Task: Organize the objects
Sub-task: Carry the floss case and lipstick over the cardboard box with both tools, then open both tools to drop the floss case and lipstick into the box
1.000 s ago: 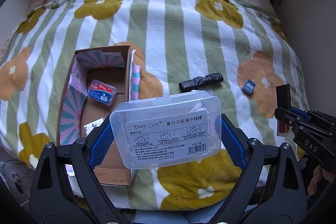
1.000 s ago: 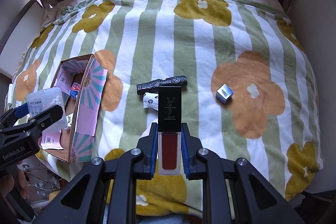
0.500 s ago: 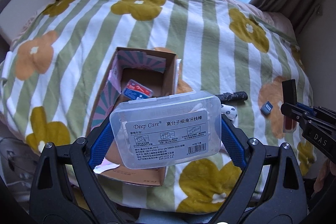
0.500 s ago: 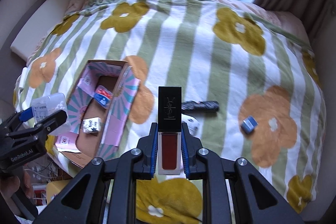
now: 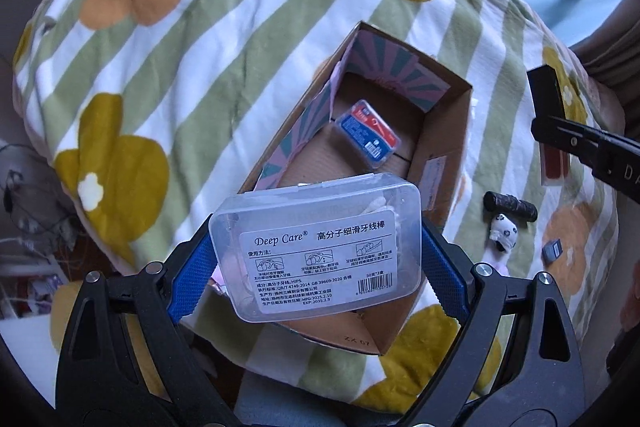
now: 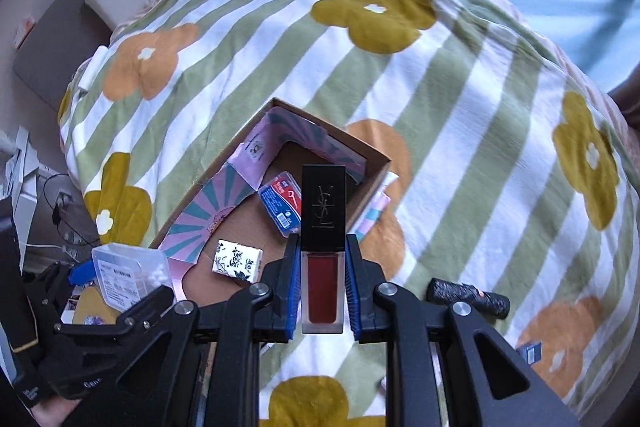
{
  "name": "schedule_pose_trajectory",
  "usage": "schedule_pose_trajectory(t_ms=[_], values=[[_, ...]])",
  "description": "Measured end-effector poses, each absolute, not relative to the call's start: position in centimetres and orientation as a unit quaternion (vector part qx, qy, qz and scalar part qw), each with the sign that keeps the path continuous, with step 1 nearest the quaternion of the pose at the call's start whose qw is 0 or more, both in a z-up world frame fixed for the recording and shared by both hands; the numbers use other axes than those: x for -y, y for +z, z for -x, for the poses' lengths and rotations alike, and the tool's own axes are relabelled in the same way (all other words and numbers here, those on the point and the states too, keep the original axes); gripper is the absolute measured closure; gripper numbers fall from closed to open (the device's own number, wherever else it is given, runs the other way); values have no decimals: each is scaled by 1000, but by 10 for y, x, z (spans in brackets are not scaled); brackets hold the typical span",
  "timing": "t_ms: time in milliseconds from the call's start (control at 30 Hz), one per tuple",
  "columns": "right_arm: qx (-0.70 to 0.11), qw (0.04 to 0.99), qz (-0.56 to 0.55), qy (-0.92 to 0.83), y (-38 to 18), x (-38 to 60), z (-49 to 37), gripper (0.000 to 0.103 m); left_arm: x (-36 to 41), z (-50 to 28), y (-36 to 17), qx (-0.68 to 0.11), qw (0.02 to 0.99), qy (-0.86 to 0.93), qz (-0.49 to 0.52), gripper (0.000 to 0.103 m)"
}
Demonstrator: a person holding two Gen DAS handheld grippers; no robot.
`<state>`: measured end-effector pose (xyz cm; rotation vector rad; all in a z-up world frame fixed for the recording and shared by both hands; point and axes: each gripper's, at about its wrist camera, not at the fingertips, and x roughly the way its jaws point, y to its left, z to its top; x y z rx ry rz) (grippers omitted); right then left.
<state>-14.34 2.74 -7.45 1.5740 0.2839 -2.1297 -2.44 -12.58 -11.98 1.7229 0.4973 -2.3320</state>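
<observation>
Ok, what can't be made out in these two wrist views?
- Cardboard box, near floor: left wrist view, hidden behind the clear floss case in the left gripper.
- Small blue thing: right wrist view, partly behind the right gripper; too small to identify.
- Floss case fine print: too small to read.

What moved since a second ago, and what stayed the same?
Both grippers swung over toward the cardboard box: the left gripper now holds the clear floss box above its near end, and the right gripper holds the lipstick above its open top. Neither grip changed, nothing was let go. The black roll stayed on the blanket.
</observation>
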Motion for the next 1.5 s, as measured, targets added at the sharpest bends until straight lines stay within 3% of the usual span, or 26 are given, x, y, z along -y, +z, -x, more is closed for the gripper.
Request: schedule_pose_trajectory(t_ms=[567, 867, 933, 967, 1000, 1067, 1100, 1167, 1500], values=[[-161, 311, -643, -681, -209, 57, 190, 85, 111, 54, -229, -172, 126, -716, -664, 12], [-150, 317, -662, -662, -226, 53, 195, 85, 99, 46, -231, -164, 122, -721, -661, 11], [-136, 323, -667, -657, -226, 53, 195, 84, 93, 44, -226, -145, 119, -731, -656, 5], [-133, 325, -667, -657, -226, 53, 195, 71, 89, 43, -224, -134, 116, -735, -654, 0], [-134, 327, -665, -658, -225, 54, 194, 47, 86, 42, -221, -125, 112, -739, -652, 0], [-135, 336, -659, -659, -222, 55, 192, 20, 82, 39, -219, -122, 108, -741, -651, 0], [-137, 340, -655, -661, -220, 56, 191, 14, 82, 37, -220, -125, 109, -739, -653, 0], [-146, 338, -651, -664, -218, 57, 189, 7, 82, 34, -222, -138, 110, -734, -656, 0], [-142, 325, -653, -669, -218, 52, 186, 7, 82, 25, -216, -153, 116, -730, -655, 0]])
